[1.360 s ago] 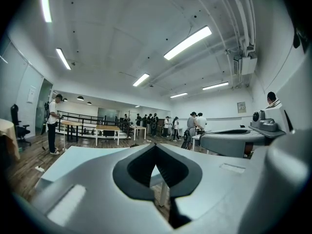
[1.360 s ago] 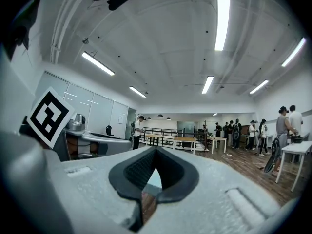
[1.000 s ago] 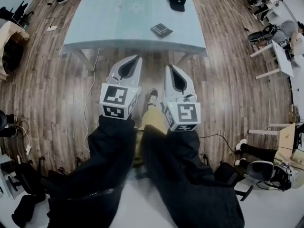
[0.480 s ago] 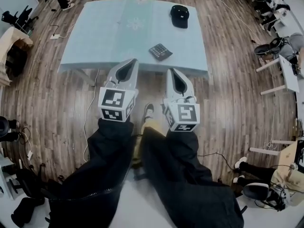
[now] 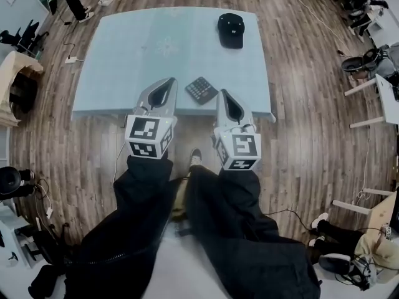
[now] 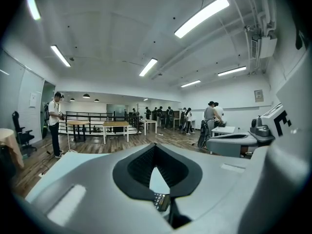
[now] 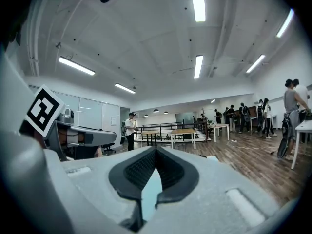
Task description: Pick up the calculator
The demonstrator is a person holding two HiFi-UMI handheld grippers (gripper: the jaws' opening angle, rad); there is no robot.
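The dark calculator (image 5: 201, 90) lies slightly askew near the front edge of the pale blue table (image 5: 124, 61). My two grippers hang side by side over that front edge, and the calculator lies between their tips. To its left, the left gripper (image 5: 168, 81) is shut with nothing in it. Just right of it, the right gripper (image 5: 220, 93) is shut and empty too. In the left gripper view the calculator (image 6: 162, 202) shows through the gap low behind the closed jaw tips of the left gripper (image 6: 155, 147). In the right gripper view the right gripper (image 7: 156, 150) shows only table through its gap.
A black cap (image 5: 230, 30) lies at the table's far right. Wooden floor surrounds the table, with cables at the left (image 5: 70, 60). White desks and chairs (image 5: 374, 73) stand at the right. Several people stand far across the room (image 6: 212, 121).
Both grippers have moved forward from over the floor to the table's front edge. The table and calculator now sit nearer, and the calculator lies between the gripper tips. Both stay shut.
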